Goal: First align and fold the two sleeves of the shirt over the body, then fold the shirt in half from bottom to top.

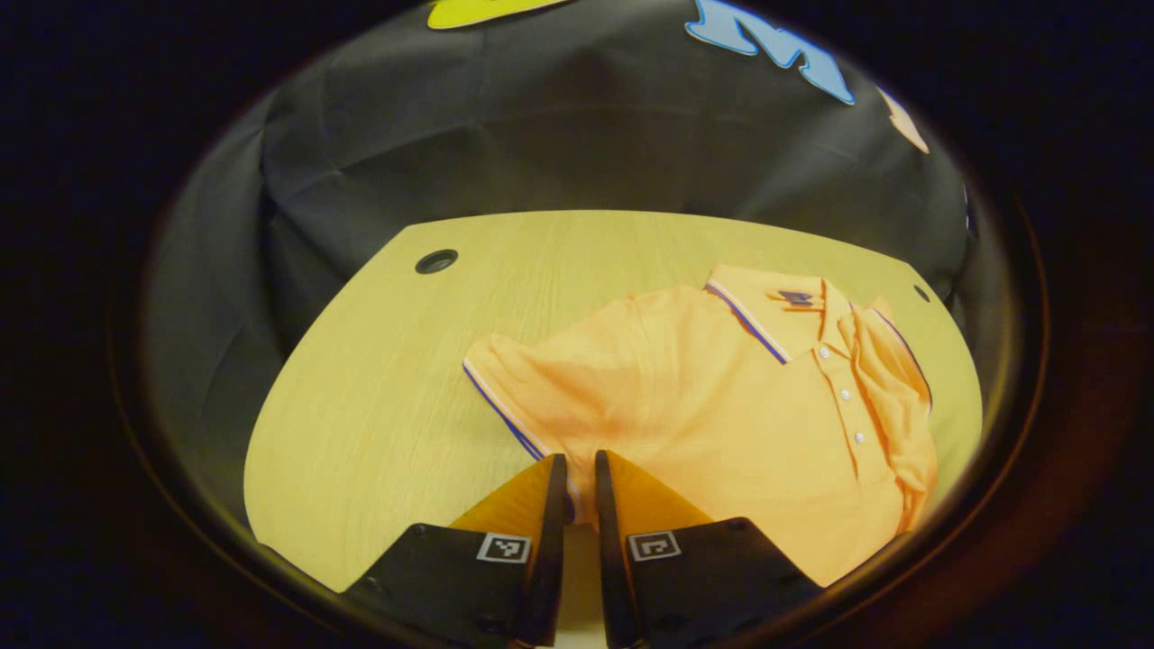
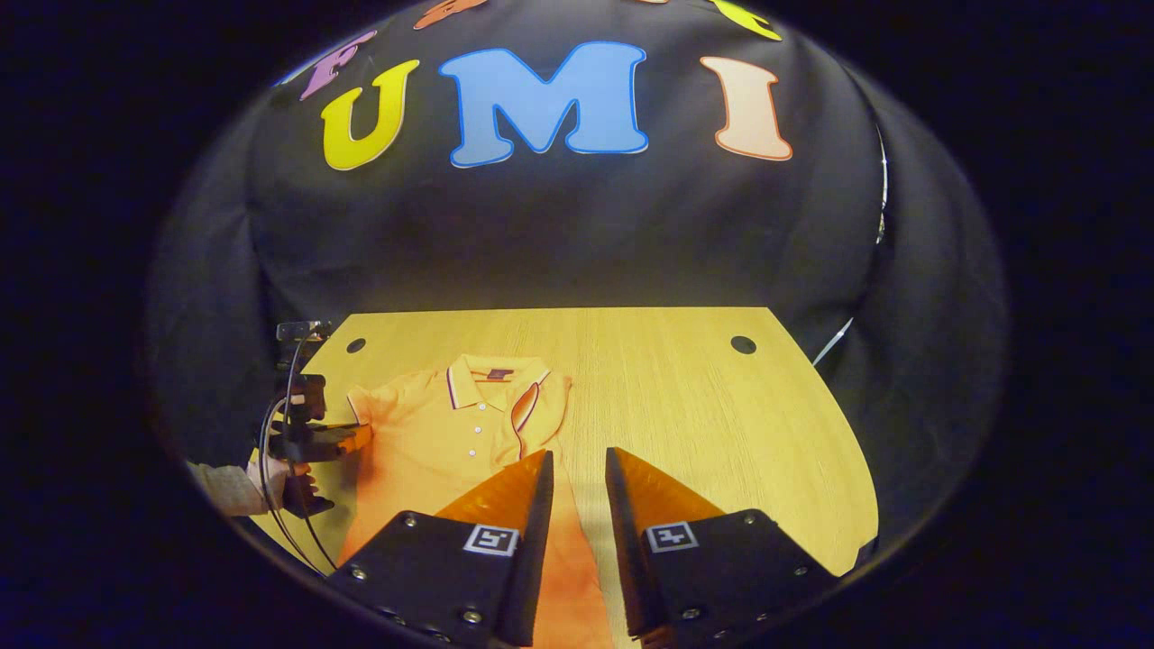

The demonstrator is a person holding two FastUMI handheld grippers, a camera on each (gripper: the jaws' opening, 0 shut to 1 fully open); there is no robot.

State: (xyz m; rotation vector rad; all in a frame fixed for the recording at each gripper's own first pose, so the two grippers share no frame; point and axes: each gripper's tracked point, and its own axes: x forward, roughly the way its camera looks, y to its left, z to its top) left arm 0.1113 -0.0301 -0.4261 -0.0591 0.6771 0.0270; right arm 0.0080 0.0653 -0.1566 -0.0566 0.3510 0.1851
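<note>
One sleeve edge (image 1: 505, 410) partly hidden behind left tool (image 1: 580, 478).

1. An orange polo shirt (image 1: 721, 406) lies flat on a pale wooden table (image 1: 379, 379), ahead of the left gripper (image 1: 580, 469).
2. The gripper's fingers (nearly closed) sit at the sleeve (image 1: 532, 379) edge.

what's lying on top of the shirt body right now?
One sleeve is folded over the shirt front, beside the buttons. The other sleeve lies spread on the table. Fabric under the fold is hidden.
</note>
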